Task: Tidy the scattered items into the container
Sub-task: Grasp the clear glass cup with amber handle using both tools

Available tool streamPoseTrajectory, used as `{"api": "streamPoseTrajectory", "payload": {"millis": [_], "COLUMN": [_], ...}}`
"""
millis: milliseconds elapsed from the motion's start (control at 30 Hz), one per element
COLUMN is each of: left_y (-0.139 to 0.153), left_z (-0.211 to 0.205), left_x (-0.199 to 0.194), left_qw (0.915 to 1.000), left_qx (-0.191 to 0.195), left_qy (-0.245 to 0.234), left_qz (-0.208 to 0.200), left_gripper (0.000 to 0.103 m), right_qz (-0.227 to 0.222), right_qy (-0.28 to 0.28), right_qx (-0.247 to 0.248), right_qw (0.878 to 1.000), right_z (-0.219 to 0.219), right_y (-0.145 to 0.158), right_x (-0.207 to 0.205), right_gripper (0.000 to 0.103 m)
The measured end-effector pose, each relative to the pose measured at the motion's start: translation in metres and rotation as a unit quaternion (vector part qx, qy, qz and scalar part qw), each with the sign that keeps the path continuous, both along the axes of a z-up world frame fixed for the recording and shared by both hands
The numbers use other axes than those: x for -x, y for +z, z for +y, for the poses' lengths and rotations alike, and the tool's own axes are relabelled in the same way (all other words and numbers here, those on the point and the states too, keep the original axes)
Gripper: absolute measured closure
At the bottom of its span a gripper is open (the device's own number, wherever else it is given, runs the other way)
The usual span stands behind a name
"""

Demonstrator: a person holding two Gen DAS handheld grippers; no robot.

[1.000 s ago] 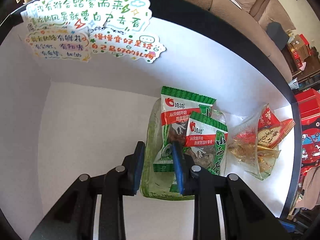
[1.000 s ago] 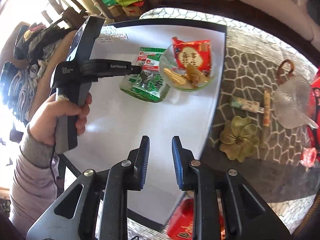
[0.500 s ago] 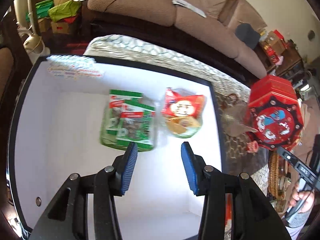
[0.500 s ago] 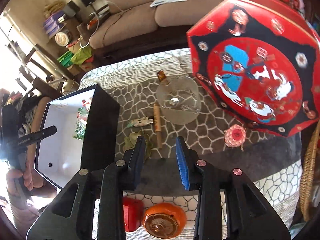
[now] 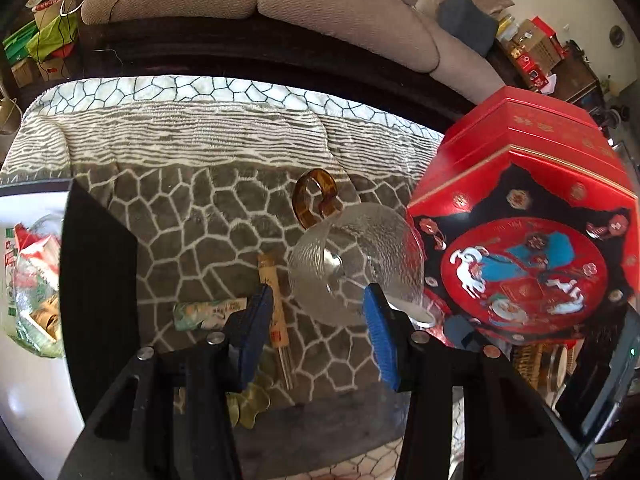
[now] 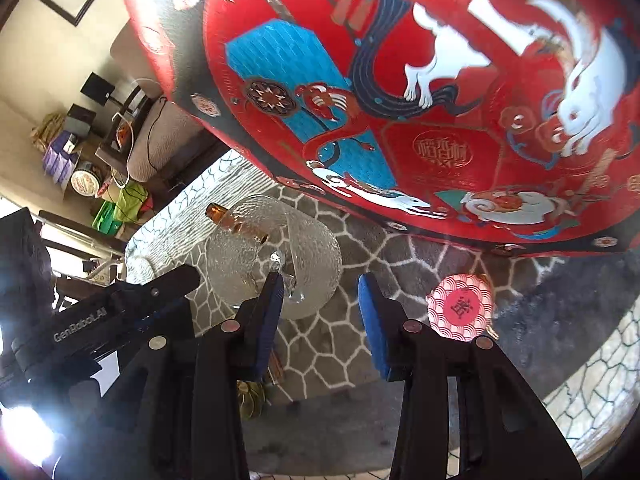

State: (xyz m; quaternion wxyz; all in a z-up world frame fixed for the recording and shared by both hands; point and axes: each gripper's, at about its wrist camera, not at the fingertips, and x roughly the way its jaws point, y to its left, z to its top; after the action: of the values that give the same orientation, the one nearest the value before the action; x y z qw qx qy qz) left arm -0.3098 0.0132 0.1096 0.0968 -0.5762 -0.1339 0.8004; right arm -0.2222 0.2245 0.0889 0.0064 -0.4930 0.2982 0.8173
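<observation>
I find my left gripper (image 5: 316, 332) wide open and empty, hovering over the patterned cloth (image 5: 192, 216). Just ahead of its left finger lie two loose items: a long stick packet (image 5: 274, 312), its long axis running away from me, and a green sachet (image 5: 208, 314) lying crosswise beside it. Beyond sits the glass jug (image 5: 356, 264). My right gripper (image 6: 320, 320), also wide and empty, faces the jug; the left seems nearer the packets.

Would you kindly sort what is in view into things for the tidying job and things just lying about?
For the job: white box, glass jug, green sachet, stick packet, round red packet.

Lying about: red tin, sofa, patterned cloth.
</observation>
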Motion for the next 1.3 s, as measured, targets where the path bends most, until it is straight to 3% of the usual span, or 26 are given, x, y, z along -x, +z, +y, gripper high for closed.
{"api": "streamPoseTrajectory", "payload": {"millis": [233, 333, 367, 400, 433, 500, 600, 767, 933, 1133, 1300], "left_y": [-0.025, -0.035, -0.037, -0.039, -0.04, -0.041, -0.036, -0.017, 0.007, 0.046, 0.094], "left_z": [0.024, 0.031, 0.032, 0.032, 0.031, 0.032, 0.036, 0.035, 0.03, 0.017, -0.012], "left_x": [0.023, 0.023, 0.023, 0.022, 0.021, 0.019, 0.016, -0.004, -0.036, -0.081, -0.113], "left_qw": [0.9989, 0.9982, 0.9979, 0.9978, 0.9983, 0.9979, 0.996, 0.9962, 0.9952, 0.995, 0.9952], "left_qx": [0.046, 0.057, 0.062, 0.063, 0.056, 0.062, 0.082, 0.078, 0.082, 0.083, 0.078], "left_qy": [-0.011, -0.018, -0.02, -0.02, -0.018, -0.021, -0.034, -0.04, -0.051, -0.043, -0.023], "left_qz": [-0.003, -0.004, 0.0, 0.001, 0.001, 0.0, 0.002, 0.009, 0.017, 0.034, 0.055], "left_gripper": [0.056, 0.056, 0.056, 0.057, 0.068, 0.076, 0.08, 0.081, 0.087, 0.087, 0.087], "right_qz": [-0.008, -0.003, 0.0, -0.001, -0.002, -0.003, -0.001, -0.001, 0.005, 0.018, 0.046], "right_qy": [0.001, 0.005, 0.011, 0.015, 0.02, 0.032, 0.039, 0.036, 0.046, 0.065, 0.092], "right_qx": [0.009, -0.006, -0.01, -0.02, -0.036, -0.059, -0.066, -0.069, -0.071, -0.079, -0.092], "right_qw": [1.0, 1.0, 1.0, 1.0, 0.999, 0.998, 0.997, 0.997, 0.996, 0.995, 0.99], "right_z": [-0.016, -0.025, -0.028, -0.032, -0.036, -0.045, -0.049, -0.051, -0.052, -0.06, -0.095], "right_y": [-0.033, -0.035, -0.034, -0.033, -0.031, -0.028, -0.022, -0.004, 0.025, 0.074, 0.128], "right_x": [0.024, 0.028, 0.029, 0.031, 0.032, 0.033, 0.029, 0.014, -0.013, -0.047, -0.076], "right_gripper": [0.071, 0.073, 0.08, 0.08, 0.08, 0.081, 0.088, 0.095, 0.095, 0.095, 0.096]}}
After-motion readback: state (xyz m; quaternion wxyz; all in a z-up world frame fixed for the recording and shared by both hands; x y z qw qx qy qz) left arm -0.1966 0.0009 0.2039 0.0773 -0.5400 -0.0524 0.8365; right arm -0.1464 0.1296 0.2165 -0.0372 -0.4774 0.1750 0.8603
